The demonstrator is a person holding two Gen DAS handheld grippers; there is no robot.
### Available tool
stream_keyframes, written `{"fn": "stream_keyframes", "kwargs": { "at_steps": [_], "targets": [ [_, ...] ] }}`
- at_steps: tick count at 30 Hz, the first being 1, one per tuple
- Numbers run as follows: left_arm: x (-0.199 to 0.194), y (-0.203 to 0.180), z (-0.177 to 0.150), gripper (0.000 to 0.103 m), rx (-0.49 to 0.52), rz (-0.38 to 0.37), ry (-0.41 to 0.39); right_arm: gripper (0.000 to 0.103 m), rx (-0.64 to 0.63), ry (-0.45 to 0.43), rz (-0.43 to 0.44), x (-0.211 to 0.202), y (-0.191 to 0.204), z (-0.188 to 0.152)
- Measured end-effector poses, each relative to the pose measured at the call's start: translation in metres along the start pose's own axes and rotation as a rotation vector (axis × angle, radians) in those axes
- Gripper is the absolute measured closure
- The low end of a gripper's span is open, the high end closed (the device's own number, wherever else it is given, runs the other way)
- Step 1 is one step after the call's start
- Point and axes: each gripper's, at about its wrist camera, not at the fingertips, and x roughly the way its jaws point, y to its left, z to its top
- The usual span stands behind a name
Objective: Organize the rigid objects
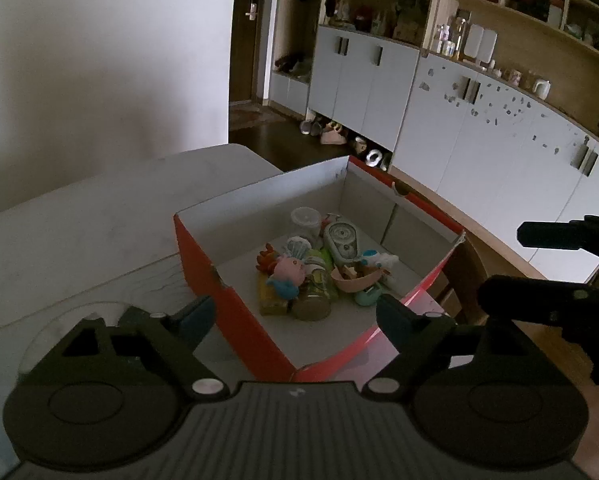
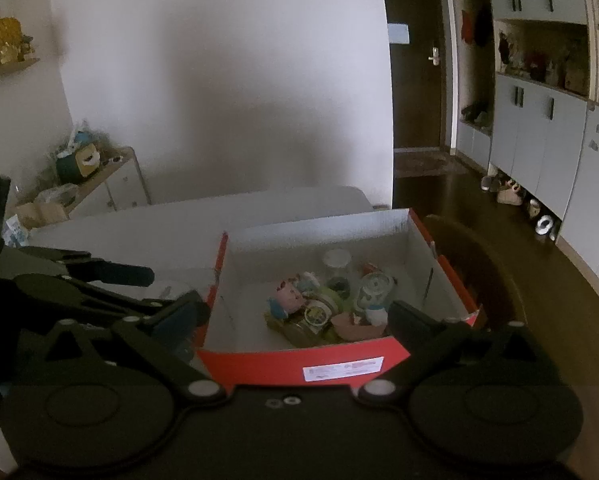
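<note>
Left wrist: toys (image 1: 319, 270) inside red box (image 1: 239, 320)

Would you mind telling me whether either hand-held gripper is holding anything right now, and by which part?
Nothing is held. The left hand-held gripper and the right hand-held gripper are both open and empty, above the red box of toys.

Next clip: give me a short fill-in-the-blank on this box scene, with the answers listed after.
1. The toys and jars lie inside a cardboard box whose outer walls are ____.
2. The left hand-held gripper is ____, holding nothing.
3. The pig toy is coloured ____.
4. The box stands on a ____ table.

Answers: red; open; pink; white
</note>
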Motion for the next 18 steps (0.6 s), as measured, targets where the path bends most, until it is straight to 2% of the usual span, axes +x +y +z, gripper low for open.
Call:
{"fn": "stream_keyframes", "kwargs": {
  "at_steps": [6, 10, 18],
  "targets": [
    [-0.009, 0.001, -0.005, 0.006, 0.029, 0.02, -0.031, 0.0, 0.014, -0.018, -0.014, -0.009, 0.009, -0.004],
    [-0.016, 0.002, -0.008, 0.006, 0.046, 0.02, -0.052, 0.0, 0.032, -0.03, -0.027, -0.012, 0.014, -0.007],
    [-0.029, 0.006, -0.01, 0.006, 0.039, -0.029, -0.069, 0.0, 0.066, -0.041, -0.043, -0.019, 0.02, -0.014]
  ]
}}
